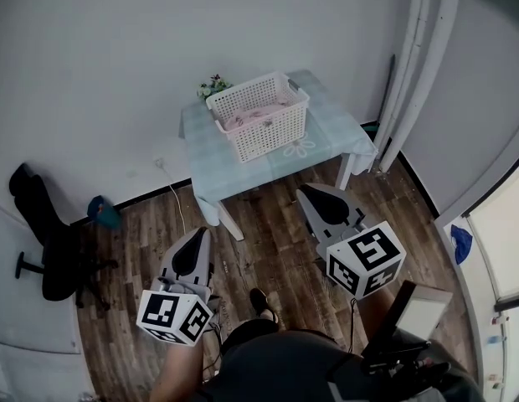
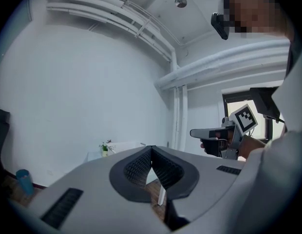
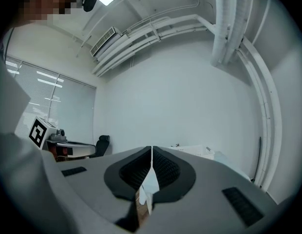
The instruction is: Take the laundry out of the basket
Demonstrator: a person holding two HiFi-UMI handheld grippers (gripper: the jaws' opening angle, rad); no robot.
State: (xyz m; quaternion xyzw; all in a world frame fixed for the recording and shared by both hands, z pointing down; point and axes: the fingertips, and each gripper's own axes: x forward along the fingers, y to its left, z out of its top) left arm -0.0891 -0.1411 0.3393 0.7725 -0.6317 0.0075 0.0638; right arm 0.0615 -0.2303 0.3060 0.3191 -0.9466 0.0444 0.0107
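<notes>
Fingers (image 2: 139,167) of the left gripper (image 2: 151,149) are closed in its own view, the ribbed dark pads meeting at the tips with nothing between them. Far beyond them the white basket (image 2: 124,146) sits on the tabletop (image 2: 95,155) against the pale wall, with a small potted plant (image 2: 106,147) just beside it. Off to the right, the right gripper (image 2: 192,132) is held level in the person's hand (image 2: 248,146), its marker cube turned this way. A blue cup (image 2: 23,179) stands low at the left. In the right gripper view, that gripper's fingers are likewise pressed together and empty. The basket shows past them, a little right of centre and well apart from the tips. The left gripper juts in at the far left, and a black office chair (image 3: 101,143) stands behind it by the wall. From the head view, both grippers hang side by side over the wooden floor (image 1: 276,241), pointing toward the tabletop and well short of it. The basket rests on the light checked cloth with pink laundry (image 1: 251,117) lying inside, none of it lifted out. The plant stands at the basket's back corner, near the wall. The chair is off to the left, the blue cup sits near the skirting, and a white cable (image 1: 172,189) trails down the wall to the floor beside the tabletop.
</notes>
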